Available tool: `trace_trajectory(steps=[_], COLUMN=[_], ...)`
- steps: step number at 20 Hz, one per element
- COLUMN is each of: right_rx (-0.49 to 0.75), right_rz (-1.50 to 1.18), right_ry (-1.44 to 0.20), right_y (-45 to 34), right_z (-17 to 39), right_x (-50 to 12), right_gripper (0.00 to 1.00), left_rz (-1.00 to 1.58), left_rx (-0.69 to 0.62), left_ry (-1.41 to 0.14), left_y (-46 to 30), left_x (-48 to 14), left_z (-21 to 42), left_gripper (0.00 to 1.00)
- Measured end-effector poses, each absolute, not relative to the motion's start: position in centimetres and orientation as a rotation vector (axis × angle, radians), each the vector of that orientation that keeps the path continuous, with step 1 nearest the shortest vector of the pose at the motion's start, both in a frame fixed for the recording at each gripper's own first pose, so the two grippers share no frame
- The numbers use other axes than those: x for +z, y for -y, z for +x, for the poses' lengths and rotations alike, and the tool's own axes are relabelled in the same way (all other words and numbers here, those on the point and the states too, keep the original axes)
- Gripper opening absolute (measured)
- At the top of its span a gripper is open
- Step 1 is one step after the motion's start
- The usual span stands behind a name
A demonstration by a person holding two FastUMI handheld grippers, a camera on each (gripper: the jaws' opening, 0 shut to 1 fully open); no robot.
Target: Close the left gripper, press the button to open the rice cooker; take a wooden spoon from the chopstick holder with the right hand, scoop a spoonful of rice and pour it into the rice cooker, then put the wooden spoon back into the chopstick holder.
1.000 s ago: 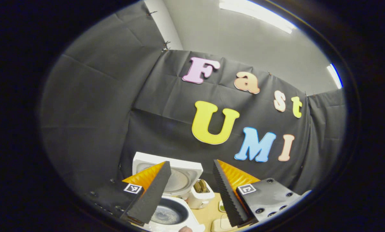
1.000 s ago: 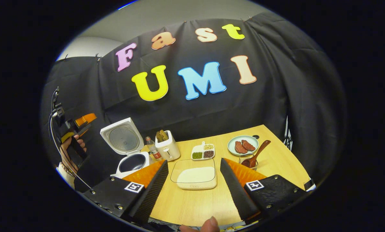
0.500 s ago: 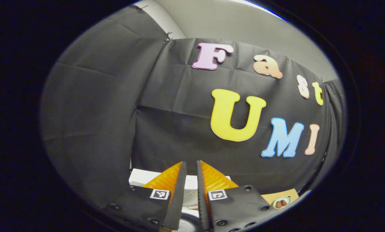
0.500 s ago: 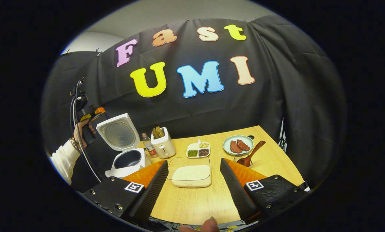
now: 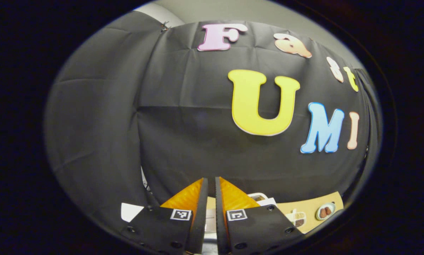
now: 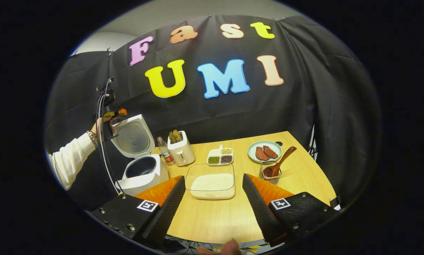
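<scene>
Rice cooker [image 6: 141, 156] is the thing to watch, and I start with the left gripper view: the left gripper [image 5: 211, 198] points at the black cloth wall, high above the table [image 5: 325, 221], and its two jaws stand almost together with only a thin slit between them and nothing held. At the bottom of this view a corner of the table shows with a small plate [image 5: 324, 211] on it. In the right gripper view the cooker stands at the left edge of the table with its lid [image 6: 132, 136] raised upright and the dark inner pot [image 6: 140, 167] open to see, so I judge the button step as done. In this view the left gripper [image 6: 114, 114] is up beside the top edge of the lid, held by a hand in a white sleeve. The right gripper [image 6: 213, 205] hovers low over the near side of the table with its jaws wide apart and empty. Between its fingers lies the clear container of rice [image 6: 212, 182]. The wooden spoon [image 6: 277, 164] stands tilted in the chopstick holder [image 6: 269, 174], near the plate of meat [image 6: 264, 151], untouched. So what is left is taking the spoon, scooping, pouring and returning it.
</scene>
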State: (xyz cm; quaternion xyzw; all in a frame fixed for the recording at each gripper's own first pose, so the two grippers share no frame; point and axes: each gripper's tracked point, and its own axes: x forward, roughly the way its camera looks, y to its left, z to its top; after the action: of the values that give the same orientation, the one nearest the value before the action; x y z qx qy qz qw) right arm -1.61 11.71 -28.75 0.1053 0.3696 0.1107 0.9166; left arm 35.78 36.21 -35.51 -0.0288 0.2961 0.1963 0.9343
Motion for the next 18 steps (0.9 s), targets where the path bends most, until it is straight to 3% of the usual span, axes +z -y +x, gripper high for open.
trace_trajectory(steps=[3,8,13,14,15,18], right_rx=[0.229,0.245,0.262,0.265,0.267,0.280], right_rz=[0.226,0.229,0.242,0.249,0.251,0.240], right_ry=[-0.768,-0.778,-0.797,-0.801,-0.805,-0.812], right_y=[-12.0,-12.8,-13.6,-13.8,-13.9,-14.2], right_z=[-1.5,-1.6,-2.0,-2.1,-2.1,-2.4], right_x=[-29.0,-29.2,-29.9,-29.9,-30.0,-30.3], right_gripper=[0.99,0.99,0.99,0.99,0.99,0.99], left_rz=[-0.032,-0.039,-0.005,-0.012,-0.018,-0.059], left_rx=[0.415,0.393,0.351,0.349,0.349,0.353], left_ry=[-0.606,-0.581,-0.558,-0.556,-0.555,-0.569], left_y=[-36.3,-34.6,-30.9,-30.0,-29.3,-27.2], left_x=[-36.0,-35.2,-34.9,-35.2,-35.3,-37.2], left_z=[35.6,33.5,27.7,26.5,25.3,21.0], left_gripper=[0.06,0.10,0.06,0.10,0.07,0.10])
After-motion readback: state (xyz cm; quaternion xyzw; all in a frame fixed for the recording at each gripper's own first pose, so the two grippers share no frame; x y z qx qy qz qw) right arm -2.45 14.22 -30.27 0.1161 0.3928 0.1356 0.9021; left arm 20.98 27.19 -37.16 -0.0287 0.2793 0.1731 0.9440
